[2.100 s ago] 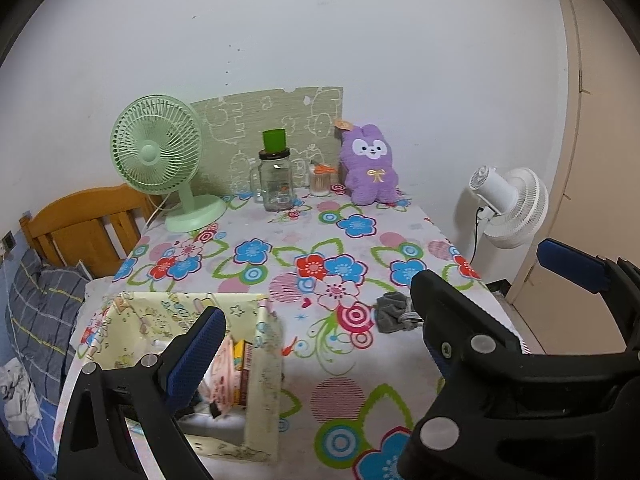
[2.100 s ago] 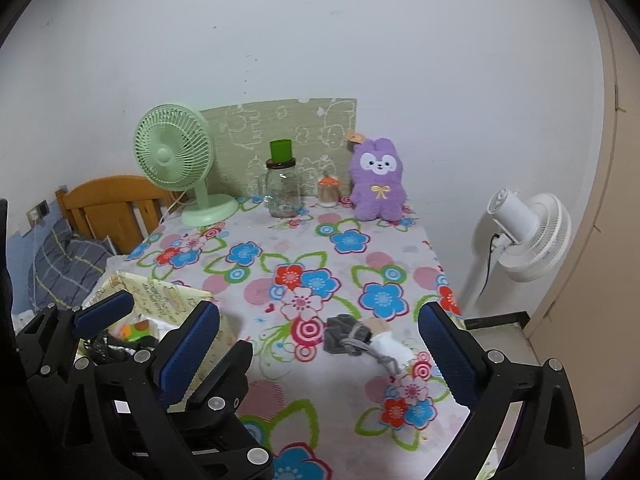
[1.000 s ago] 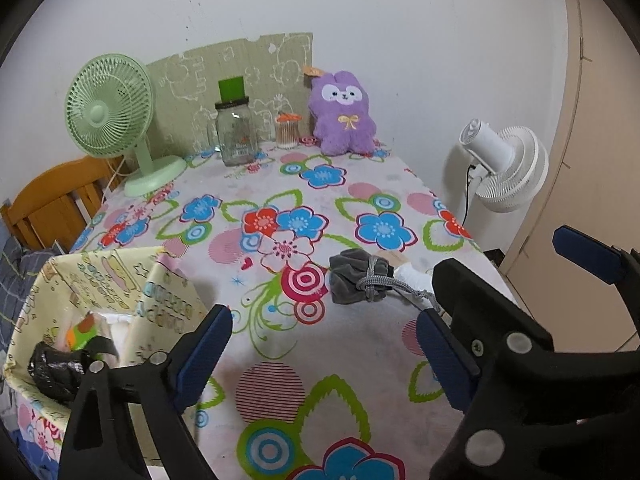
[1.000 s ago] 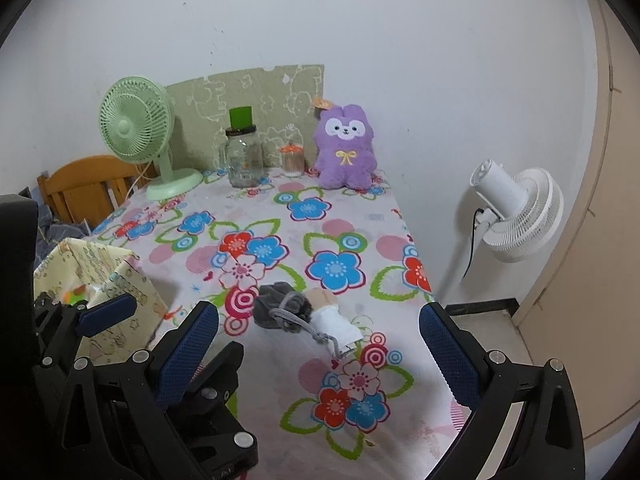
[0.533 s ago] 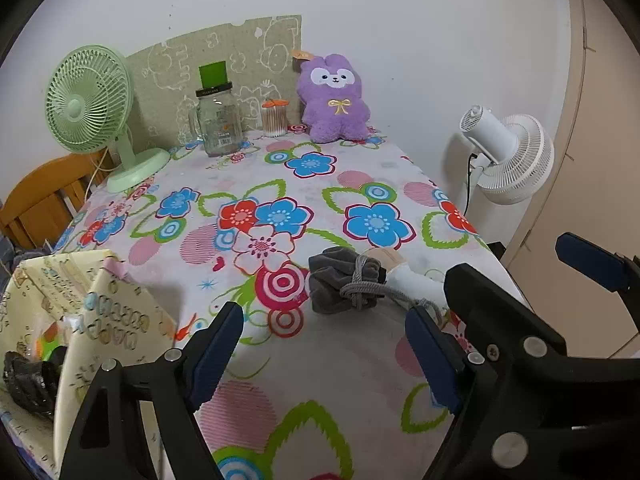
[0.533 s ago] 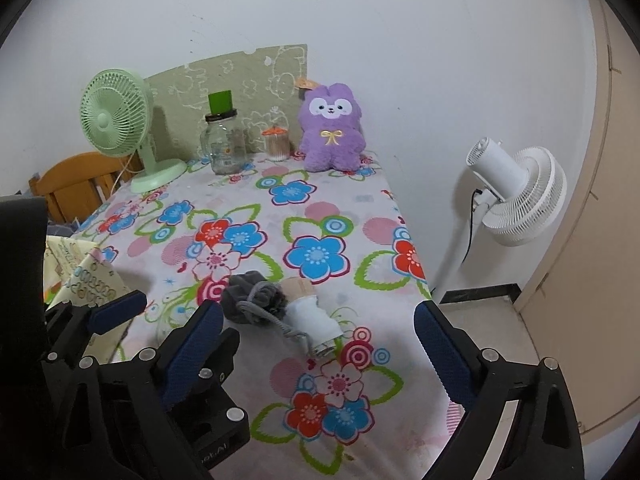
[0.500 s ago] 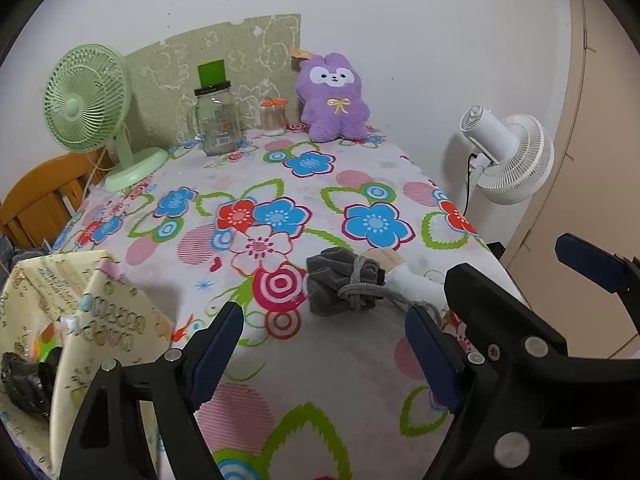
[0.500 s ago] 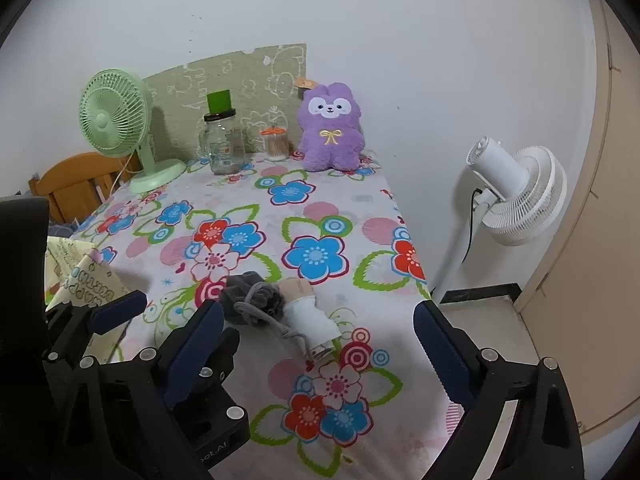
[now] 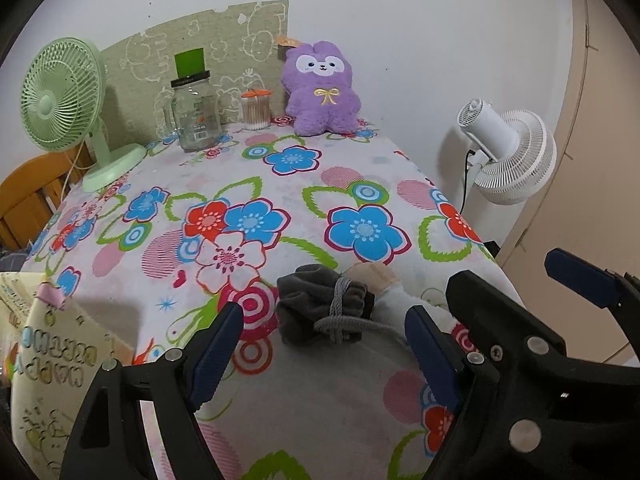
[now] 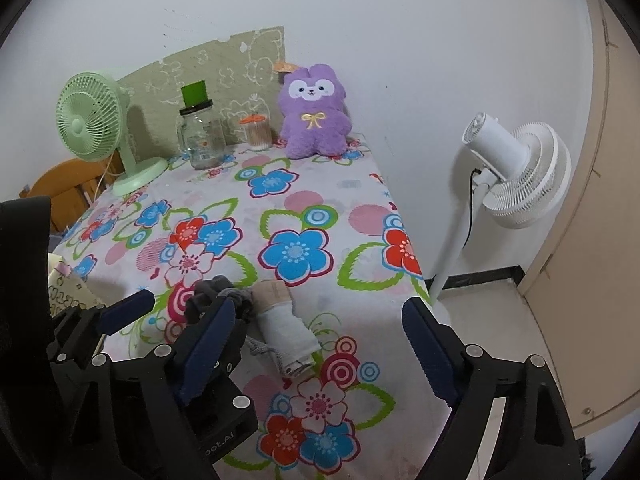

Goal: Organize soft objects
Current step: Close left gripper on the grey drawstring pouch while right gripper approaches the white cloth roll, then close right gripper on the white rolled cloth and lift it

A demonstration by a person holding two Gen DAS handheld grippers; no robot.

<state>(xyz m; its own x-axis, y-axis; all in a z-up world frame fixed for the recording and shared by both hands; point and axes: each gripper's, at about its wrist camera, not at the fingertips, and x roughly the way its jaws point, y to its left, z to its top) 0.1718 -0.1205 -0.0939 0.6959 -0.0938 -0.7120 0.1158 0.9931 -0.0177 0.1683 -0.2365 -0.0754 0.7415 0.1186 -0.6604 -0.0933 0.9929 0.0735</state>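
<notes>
a grey drawstring pouch (image 9: pixel 320 308) lies on the near part of a desk (image 9: pixel 280 184) covered in a flowered cloth, touching a rolled pale cloth bundle (image 10: pixel 286 330) that rests just to its right. the left gripper (image 9: pixel 320 340) hovers low over the pouch with its 2 blue-padded fingers (image 9: pixel 214 350) spread wide to either side of it, holding nothing. the right gripper (image 10: pixel 316 344) hangs beside it above the bundle, its fingers (image 10: pixel 426 354) also wide apart and empty. a yellow patterned fabric bin (image 9: pixel 52 360) stands at the desk's near left corner. along the far edge by the wall sit a purple plush rabbit (image 9: pixel 320 88), a small jar of cotton swabs (image 9: pixel 256 109), a glass jar (image 9: pixel 196 114) and a green desk fan (image 9: pixel 64 96). a white standing fan (image 10: pixel 516 172) stands on the floor to the right.
</notes>
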